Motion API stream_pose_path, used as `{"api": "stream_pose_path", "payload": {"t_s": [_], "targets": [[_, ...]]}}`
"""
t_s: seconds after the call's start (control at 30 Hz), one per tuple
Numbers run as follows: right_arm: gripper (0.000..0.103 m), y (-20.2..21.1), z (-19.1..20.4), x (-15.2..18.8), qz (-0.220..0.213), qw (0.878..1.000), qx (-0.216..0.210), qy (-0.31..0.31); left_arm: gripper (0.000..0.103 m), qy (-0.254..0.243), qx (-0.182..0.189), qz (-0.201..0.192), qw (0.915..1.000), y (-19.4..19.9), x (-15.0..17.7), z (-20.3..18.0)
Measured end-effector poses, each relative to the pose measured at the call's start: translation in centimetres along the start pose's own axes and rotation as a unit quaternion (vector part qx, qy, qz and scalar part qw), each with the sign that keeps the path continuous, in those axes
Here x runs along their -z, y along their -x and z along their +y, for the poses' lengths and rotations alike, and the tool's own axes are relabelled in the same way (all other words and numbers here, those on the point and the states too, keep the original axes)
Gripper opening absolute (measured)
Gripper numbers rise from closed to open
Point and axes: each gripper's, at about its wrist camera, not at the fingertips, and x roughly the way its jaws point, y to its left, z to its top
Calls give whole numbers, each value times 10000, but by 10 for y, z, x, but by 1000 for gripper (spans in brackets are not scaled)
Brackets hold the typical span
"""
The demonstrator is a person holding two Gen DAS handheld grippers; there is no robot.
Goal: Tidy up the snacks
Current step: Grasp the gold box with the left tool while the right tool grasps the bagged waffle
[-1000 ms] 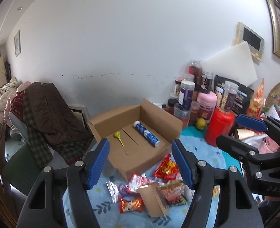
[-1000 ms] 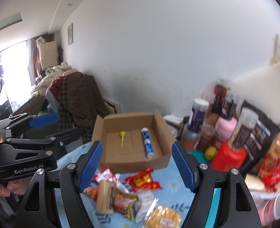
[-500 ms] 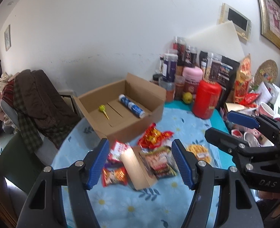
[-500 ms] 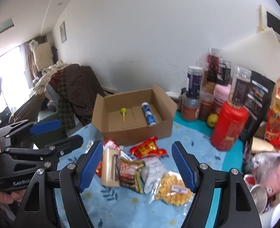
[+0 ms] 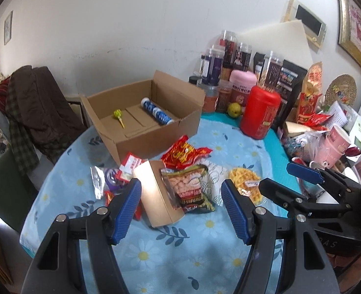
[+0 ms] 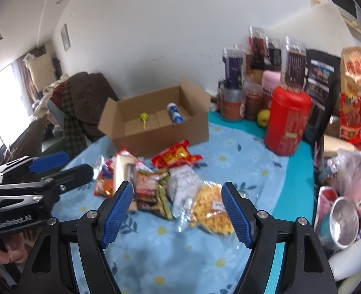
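Flowery blue table [image 5: 205, 252], and we're barely getting going: box [image 5: 155, 132] at 11 o'clock is holding just a lollipop [image 5: 118, 114] and tube [image 5: 157, 114]. Snack pile [image 5: 180, 183] is sitting loose at center. Left gripper [image 5: 181, 210] and right gripper [image 6: 178, 210] are hovering wide, empty.

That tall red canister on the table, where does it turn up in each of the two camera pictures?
Left wrist view: red canister stands right of centre, behind the loose snacks.
Right wrist view: red canister stands at the right, nearer the edge.
Shared landmark: the open cardboard box sits to its left in both.
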Motion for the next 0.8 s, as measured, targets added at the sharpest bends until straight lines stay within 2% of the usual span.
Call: {"api": "stream_pose_path", "payload": {"t_s": [0.1, 0.3, 0.43, 0.53, 0.67, 0.8], "targets": [[80, -10, -8, 8, 140, 9998, 33, -125, 67, 138, -17, 141, 9998, -11, 5, 3], [81, -26, -22, 18, 301, 9991, 130, -261, 67, 443, -51, 444, 9980, -38, 18, 12], [87, -36, -32, 21, 373, 9985, 193, -337, 67, 616, -142, 615, 9961, -56, 20, 18], [97, -46, -40, 22, 476, 9977, 228, -433, 67, 708, -230, 752, 9944, -71, 21, 23], [103, -56, -51, 22, 592, 9962, 243, -592, 67, 813, -334, 912, 9919, -88, 21, 30], [103, -70, -59, 23, 737, 9948, 316, -635, 67, 822, -418, 1001, 9907, -101, 19, 33]]}}
